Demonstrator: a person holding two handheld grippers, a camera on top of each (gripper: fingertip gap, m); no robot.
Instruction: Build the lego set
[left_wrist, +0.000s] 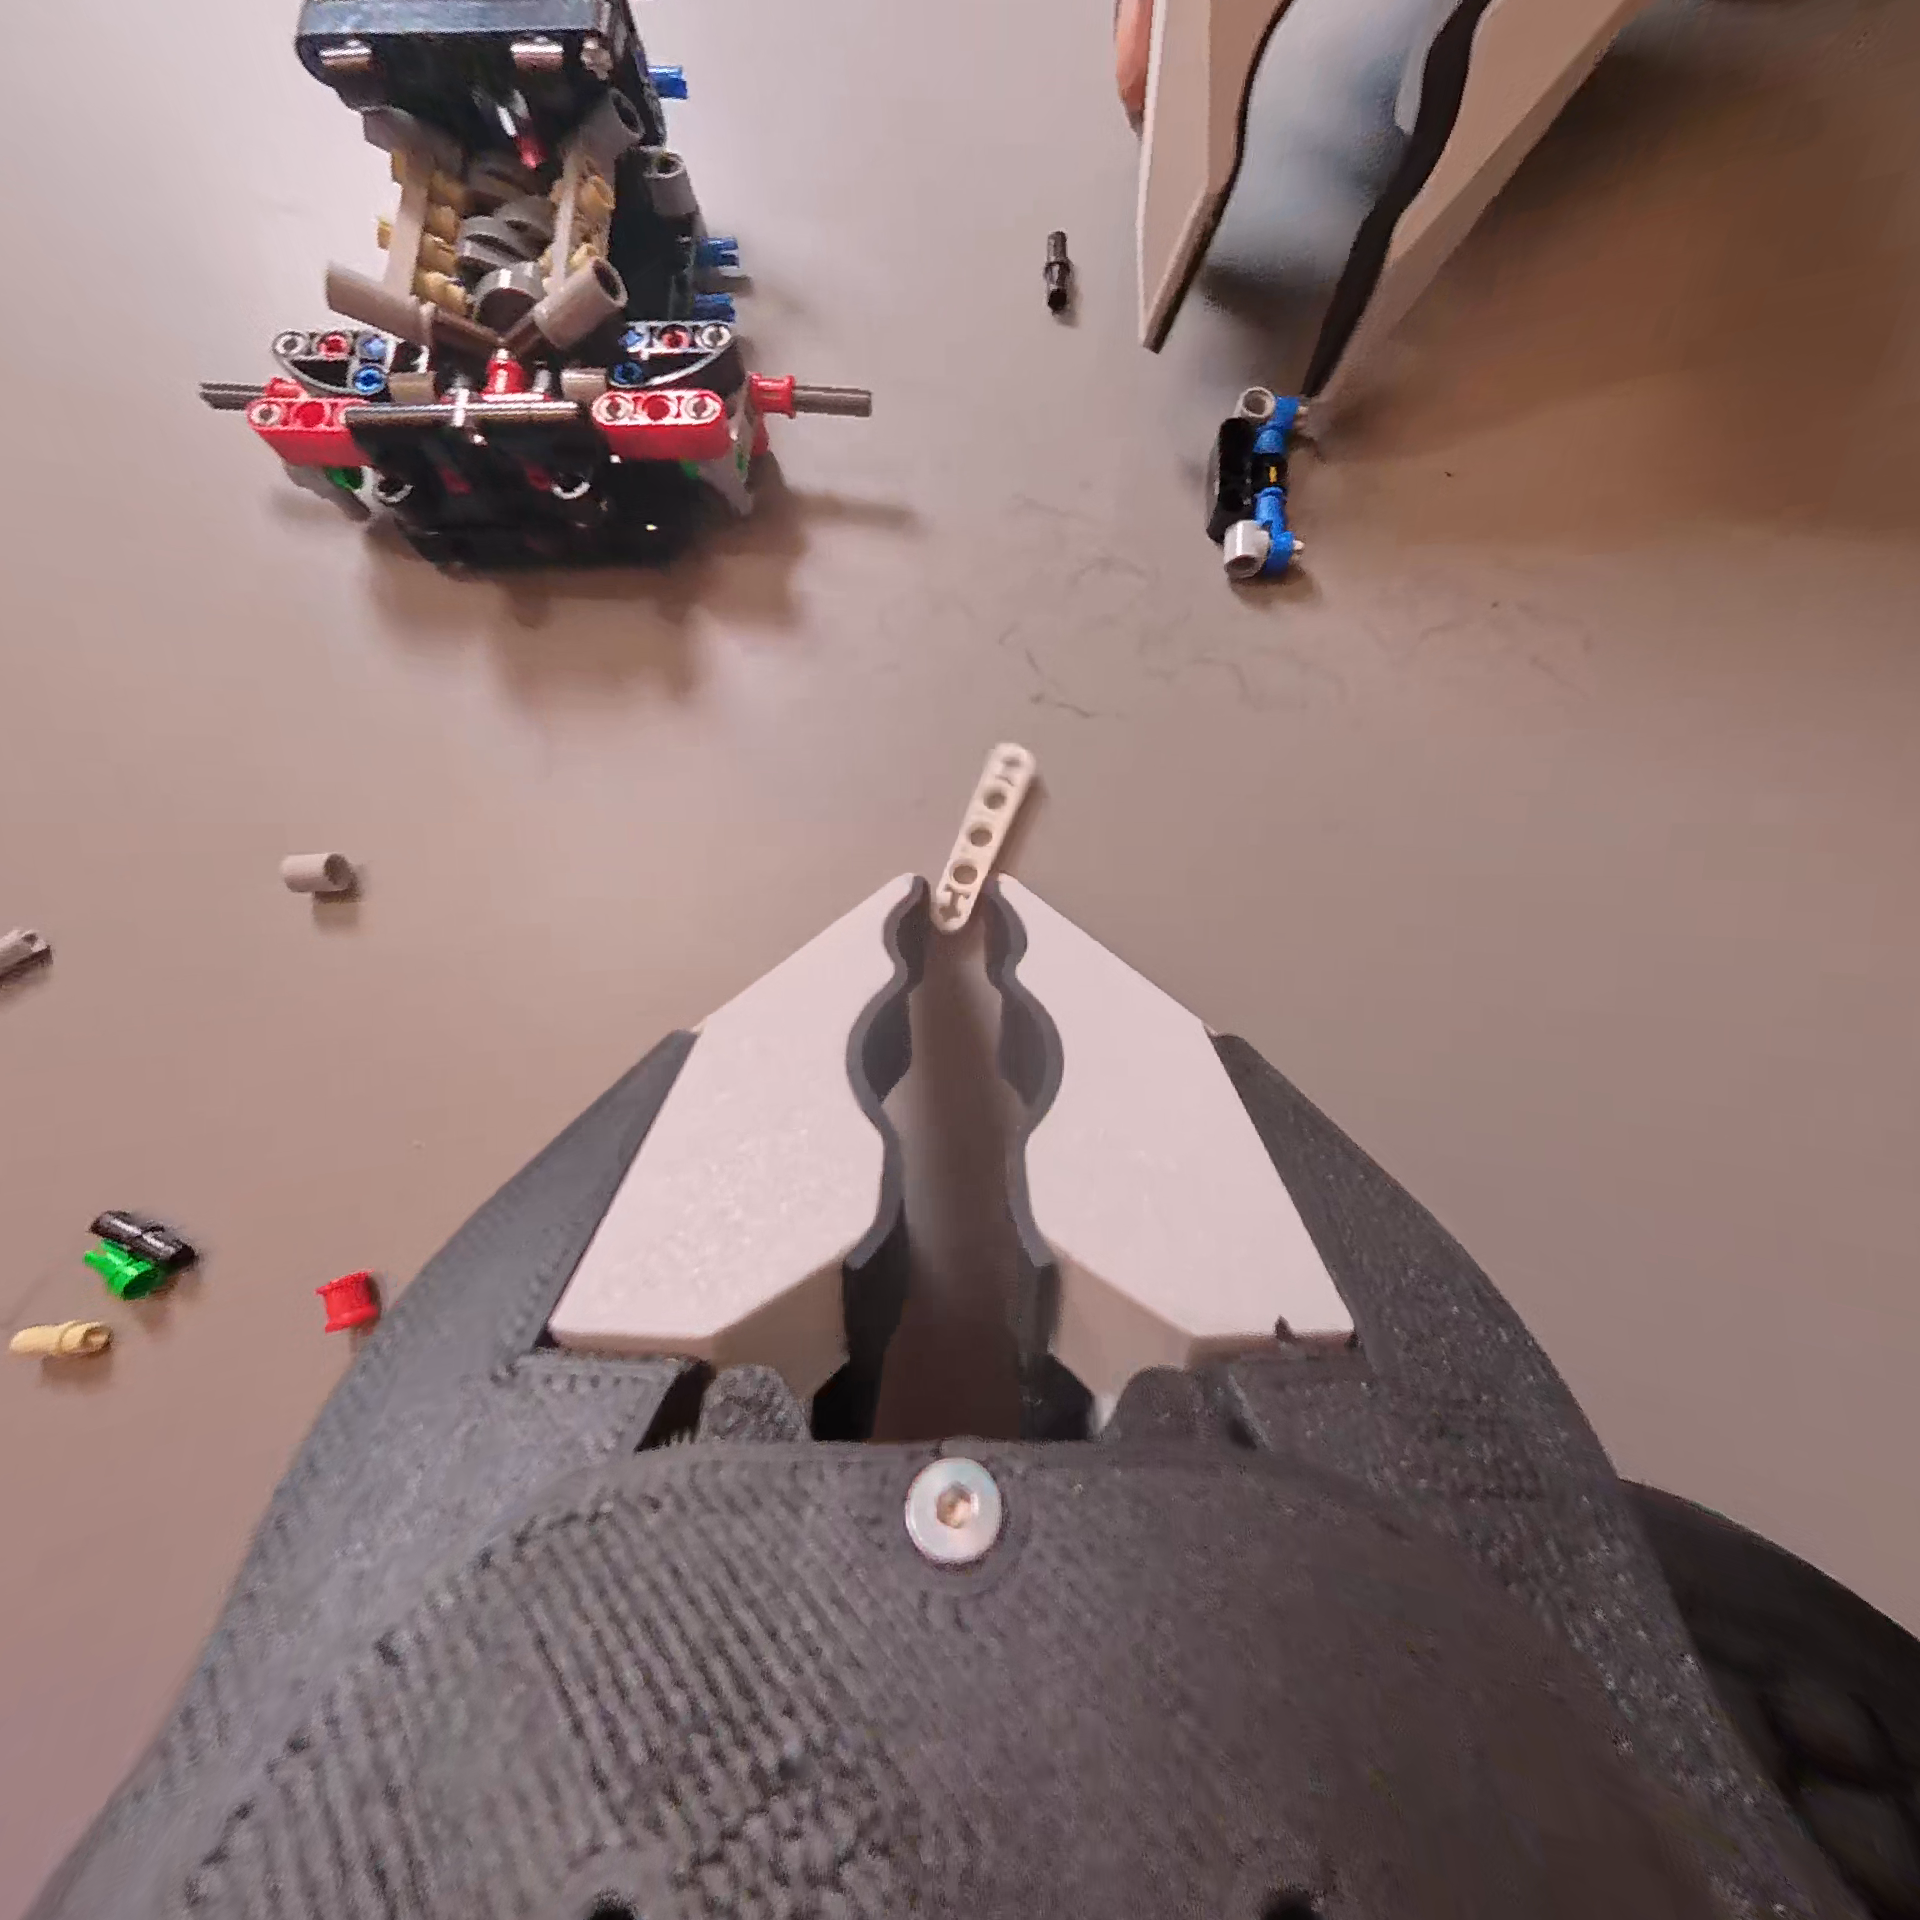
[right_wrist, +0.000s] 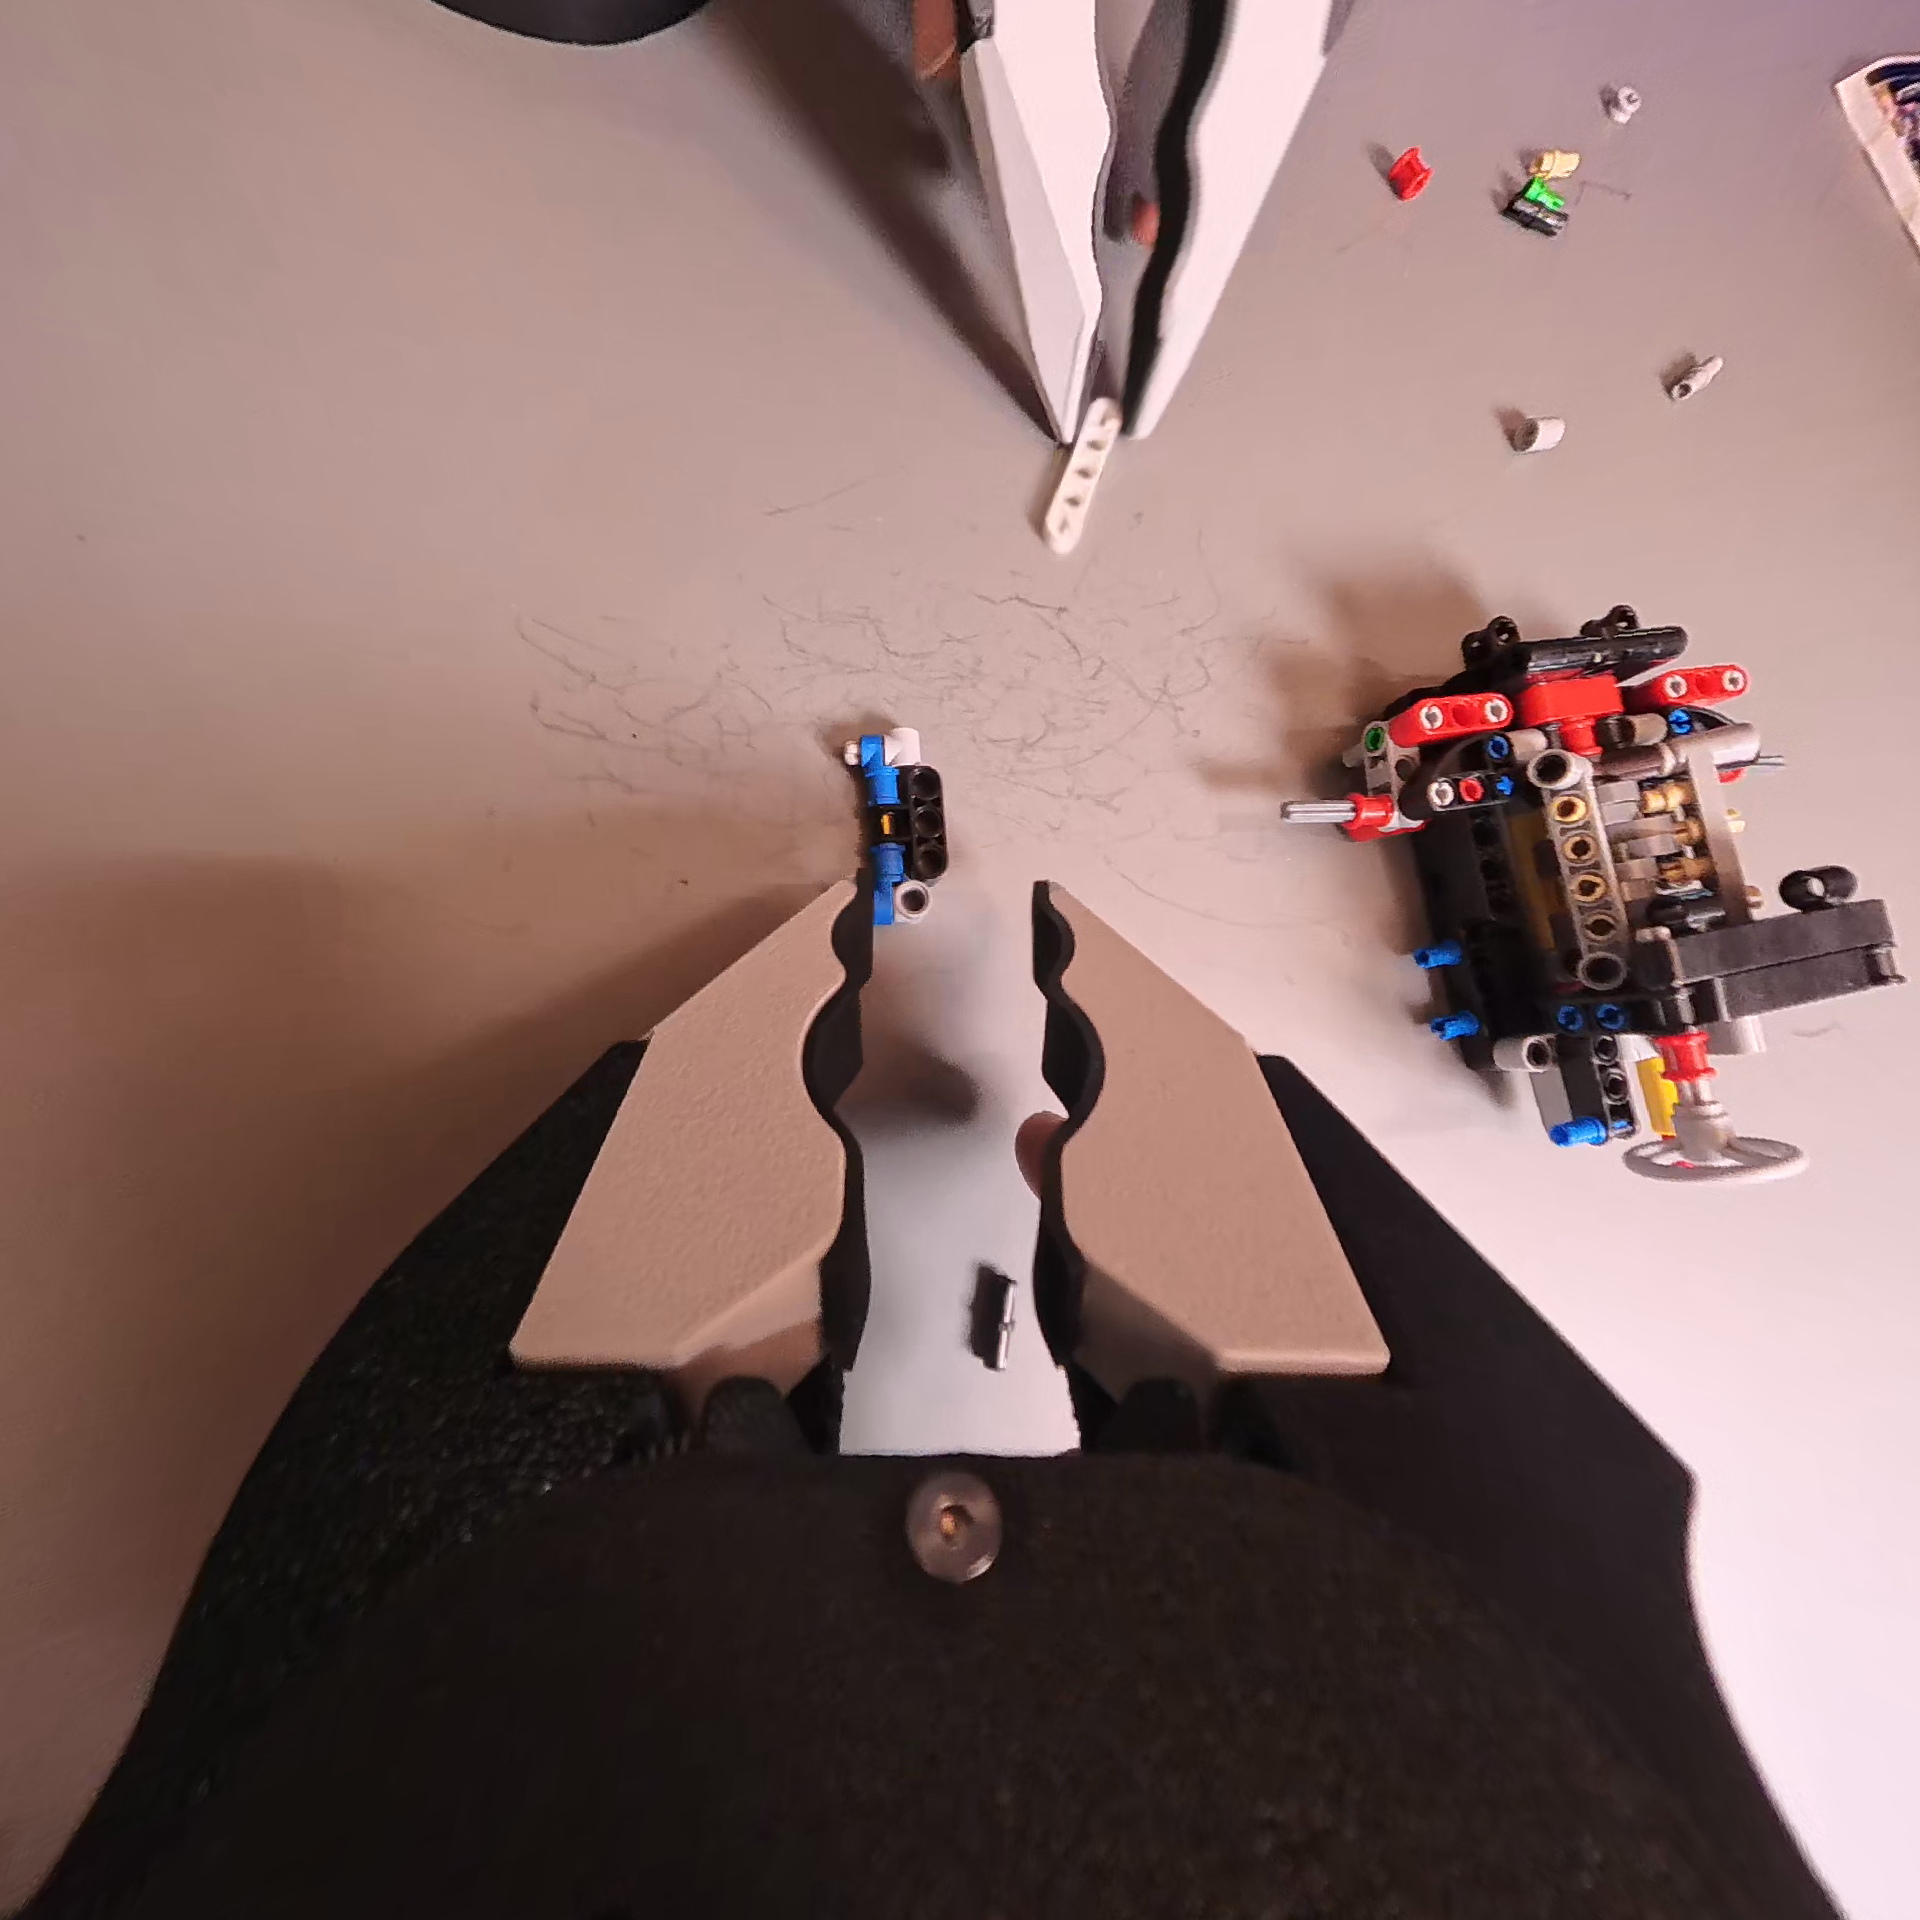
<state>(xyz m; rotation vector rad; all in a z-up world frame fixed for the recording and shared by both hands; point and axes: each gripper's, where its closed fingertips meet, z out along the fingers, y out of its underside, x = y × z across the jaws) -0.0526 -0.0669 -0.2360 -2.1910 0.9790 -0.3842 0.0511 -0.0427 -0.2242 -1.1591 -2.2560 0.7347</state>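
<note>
My left gripper (left_wrist: 958, 891) is shut on a thin light grey beam (left_wrist: 985, 826) with several holes; the beam sticks out past the tips. It also shows in the right wrist view (right_wrist: 1081, 483), held by the left gripper (right_wrist: 1091, 431). My right gripper (right_wrist: 951, 894) is open and empty, just above the table. A small black and blue sub-assembly (right_wrist: 902, 821) lies by its left fingertip; it also shows in the left wrist view (left_wrist: 1255, 483). The large red, black and grey build (left_wrist: 499, 312) stands at the far left, and shows in the right wrist view (right_wrist: 1600, 883) at the right.
A black pin (right_wrist: 994, 1314) lies on the table between my right fingers; it also shows in the left wrist view (left_wrist: 1058, 270). Loose red (left_wrist: 348, 1301), green (left_wrist: 125, 1270), tan (left_wrist: 62, 1340) and grey (left_wrist: 320, 873) parts lie at the left. A booklet corner (right_wrist: 1886, 135) lies top right. My hands' fingertips stand some 12 centimeters from each other. My right gripper is the nearer one to the black pin (right_wrist: 994, 1314): about 8 centimeters, against 20 centimeters.
</note>
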